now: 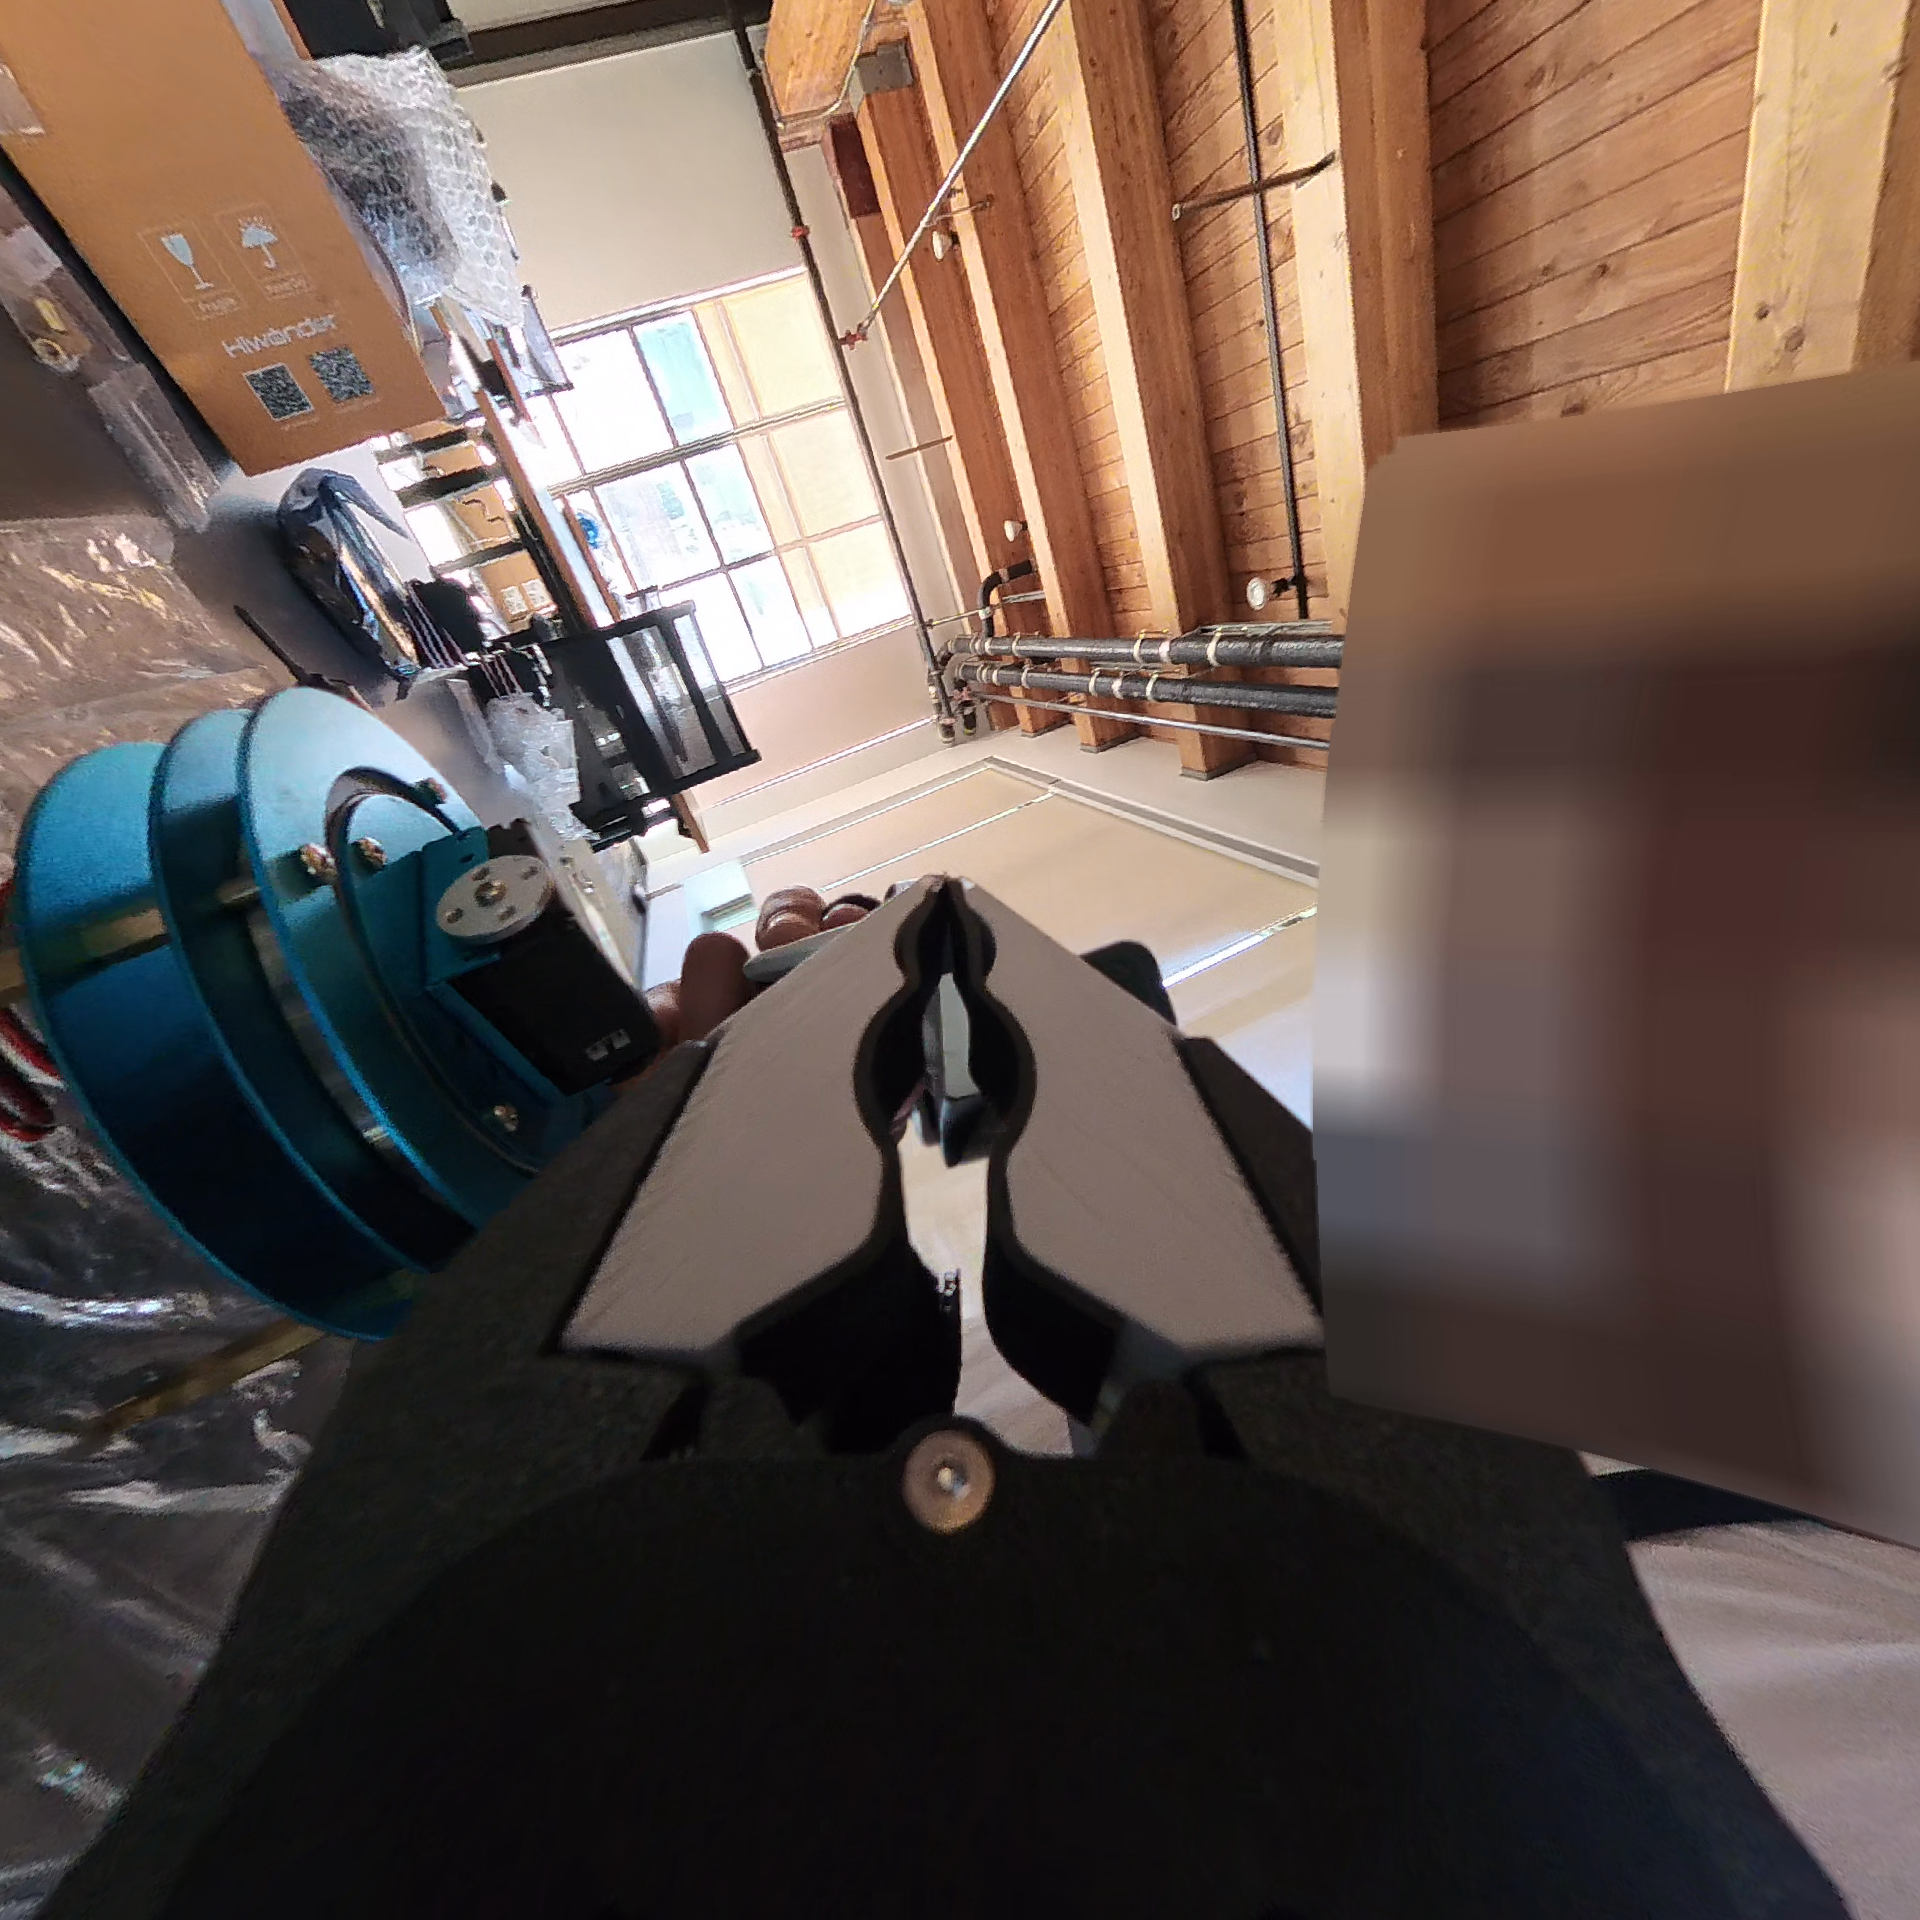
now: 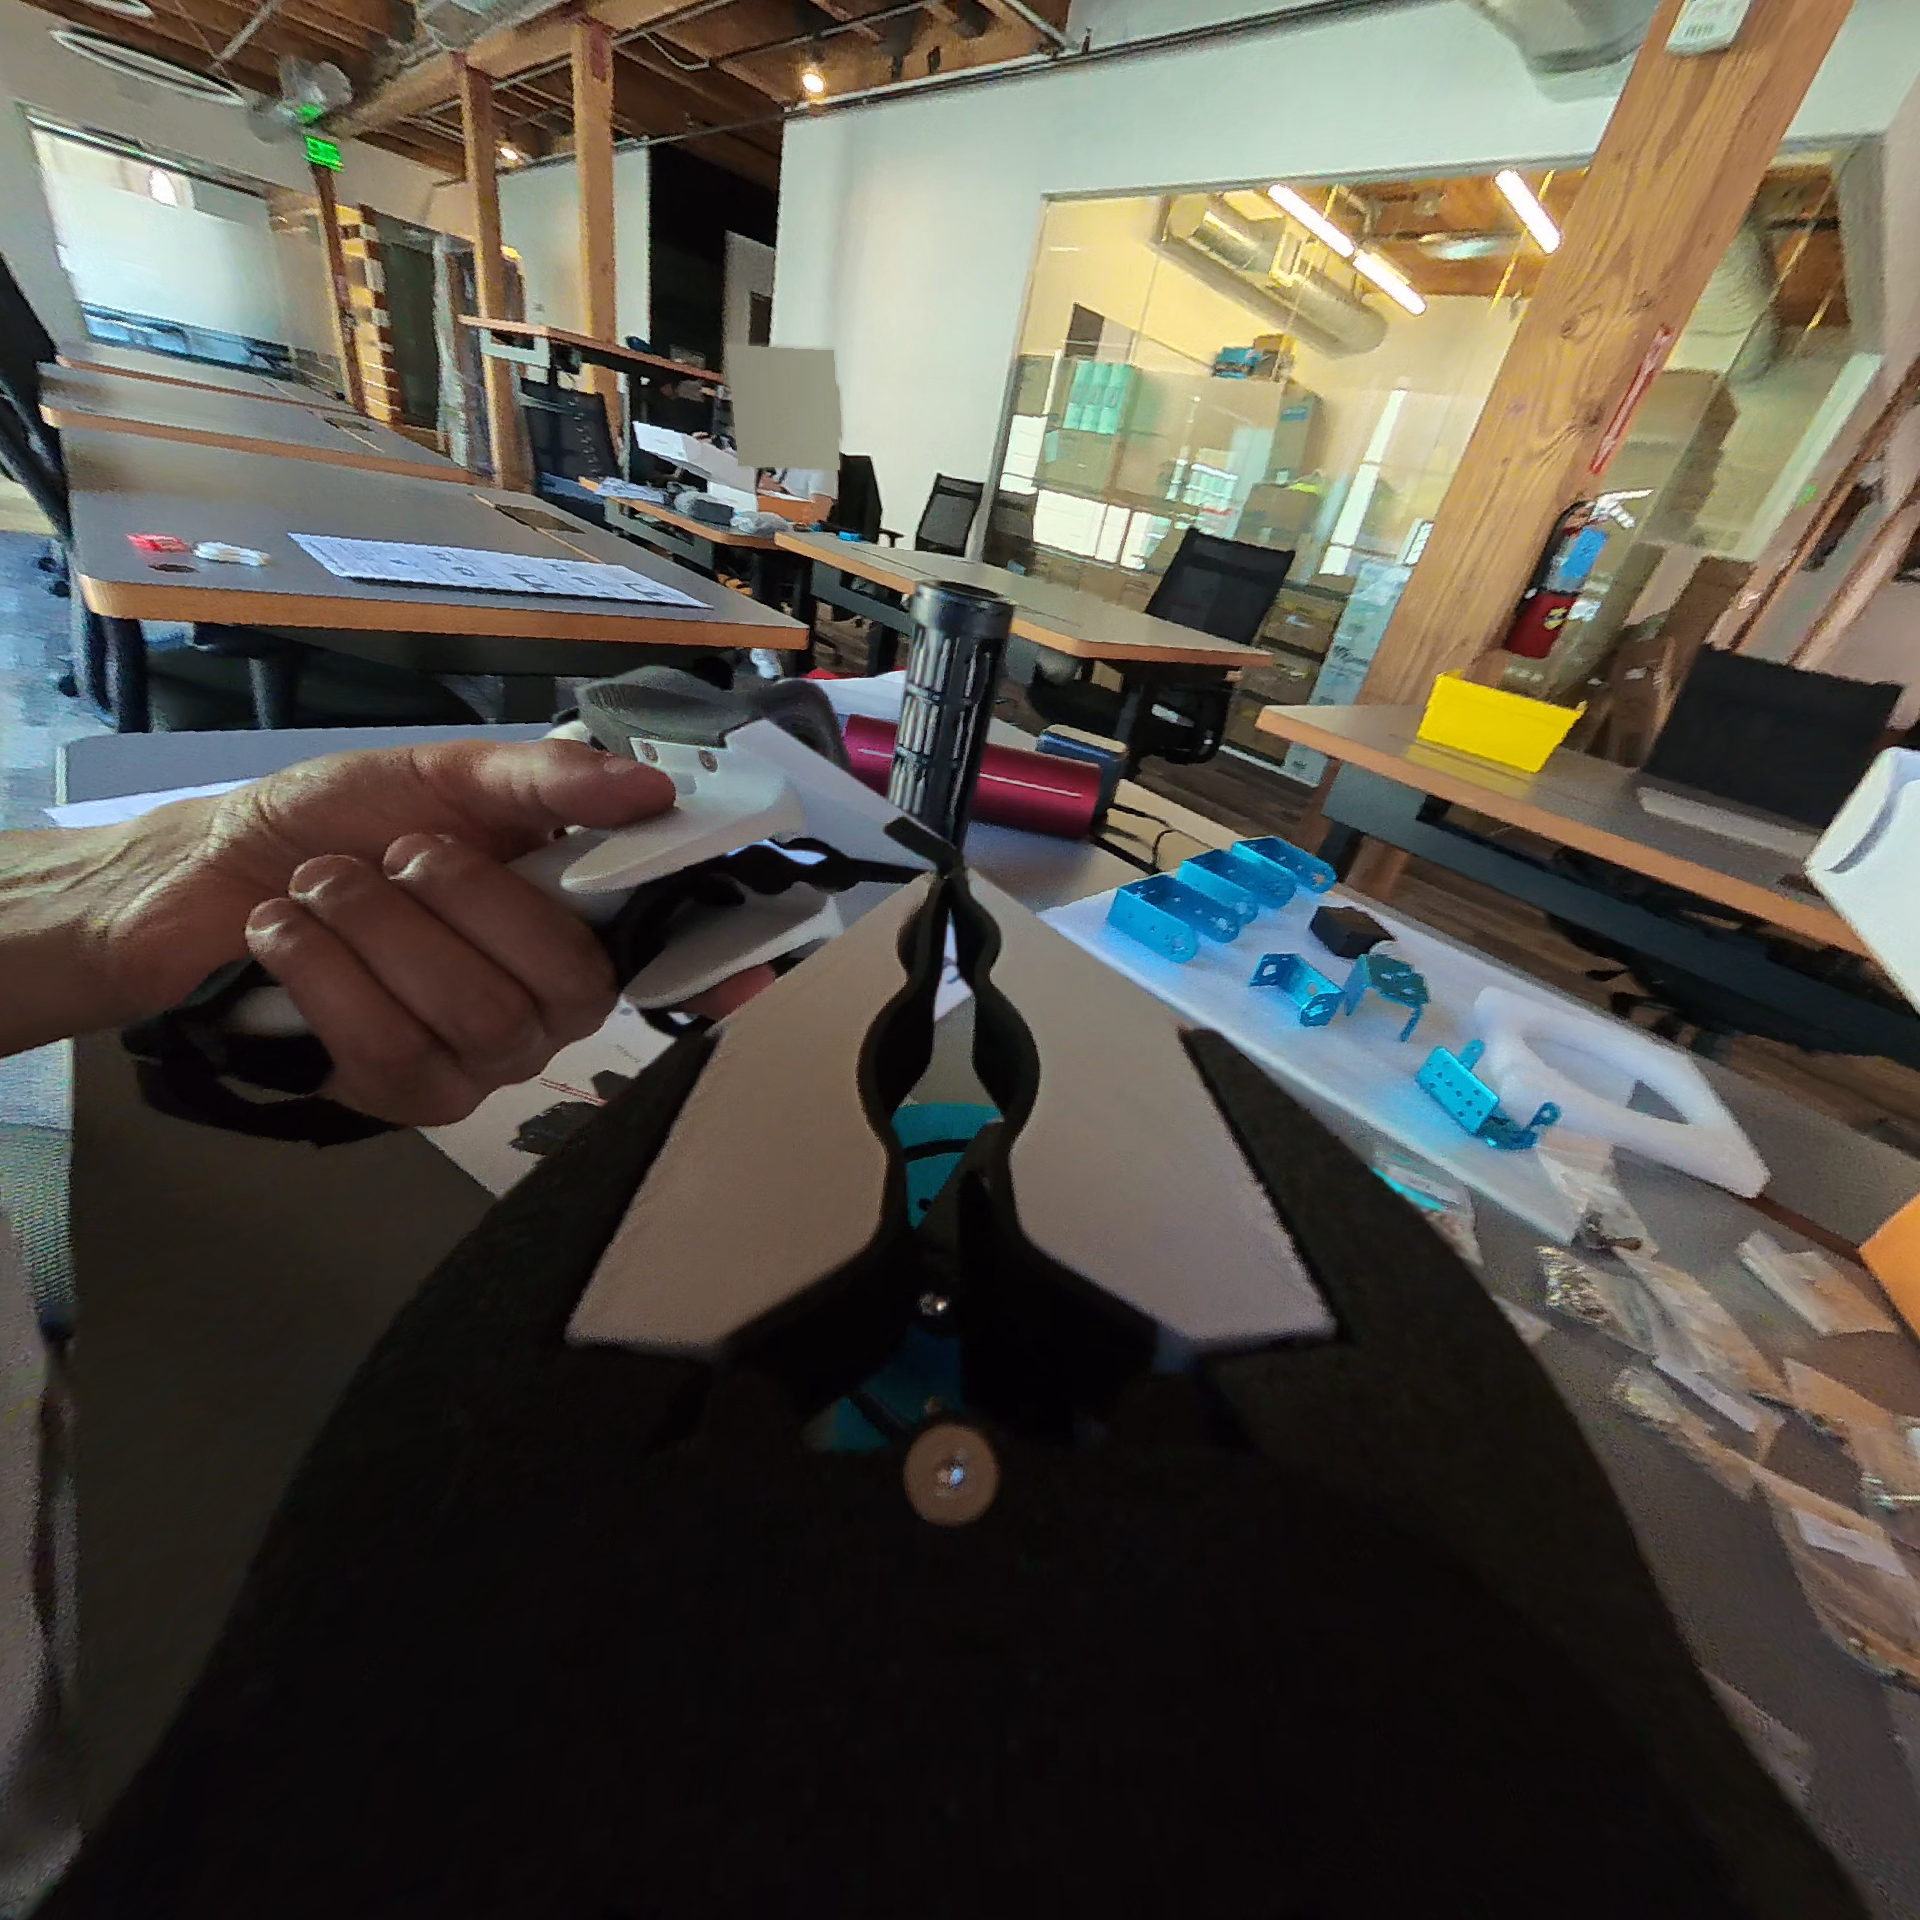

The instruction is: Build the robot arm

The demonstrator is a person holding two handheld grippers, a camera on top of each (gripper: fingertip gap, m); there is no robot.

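In the left wrist view my left gripper [image 1: 945, 885] is shut, its tips touching, and it points up toward a wooden ceiling. A blue round metal base with a black servo [image 1: 312, 997] sits close on its left. A hand [image 1: 717, 971] shows just behind the fingers. In the right wrist view my right gripper [image 2: 945, 878] is shut, tips together. A hand [image 2: 416, 935] holds the other, white-handled gripper [image 2: 717, 821] right at my tips. A blue part [image 2: 935, 1153] shows through the gap below. I cannot tell whether either gripper pinches anything.
A white foam tray [image 2: 1351, 1049] with several blue metal brackets [image 2: 1195, 904] lies to the right. A black patterned cylinder [image 2: 951, 707] stands behind the tips, with a red cylinder [image 2: 997, 784] beyond it. Small parts bags [image 2: 1714, 1340] lie front right. A cardboard box [image 1: 208, 229] stands nearby.
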